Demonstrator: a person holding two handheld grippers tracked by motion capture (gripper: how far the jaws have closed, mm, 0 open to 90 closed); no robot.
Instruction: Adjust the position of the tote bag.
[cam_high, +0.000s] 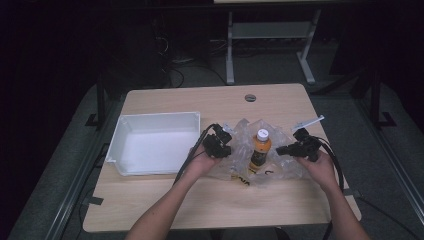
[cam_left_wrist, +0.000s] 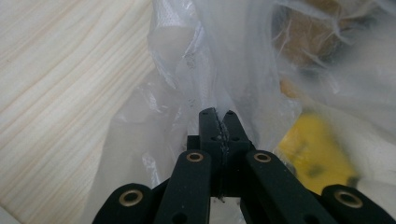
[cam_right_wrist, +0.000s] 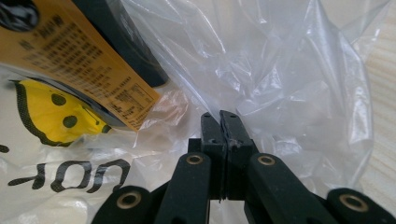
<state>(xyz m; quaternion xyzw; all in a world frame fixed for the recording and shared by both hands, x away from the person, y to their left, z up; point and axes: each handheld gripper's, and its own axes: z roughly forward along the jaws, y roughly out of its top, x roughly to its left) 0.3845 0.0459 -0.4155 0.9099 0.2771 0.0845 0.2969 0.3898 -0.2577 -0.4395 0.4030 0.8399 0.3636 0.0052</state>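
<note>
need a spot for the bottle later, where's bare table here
Bare wood lies along the near table edge and behind the plastic bag. The white bin is empty. It is crowded where left gripper and right gripper flank the bottle.

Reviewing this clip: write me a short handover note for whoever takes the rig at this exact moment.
Left claw: shut on the clear plastic bag, at its left side.
Right claw: shut on the same bag, at its right side.
Orange bottle with a white cap stands upright in the bag, between the two claws, mid-table.
White bin sits left of the bag; nothing visible inside.
Done: both sides of the bag are gripped and spread around the bottle.
Left, probably: free the bottle from the bag, or move them on; the bin looks like the likely destination.
</note>
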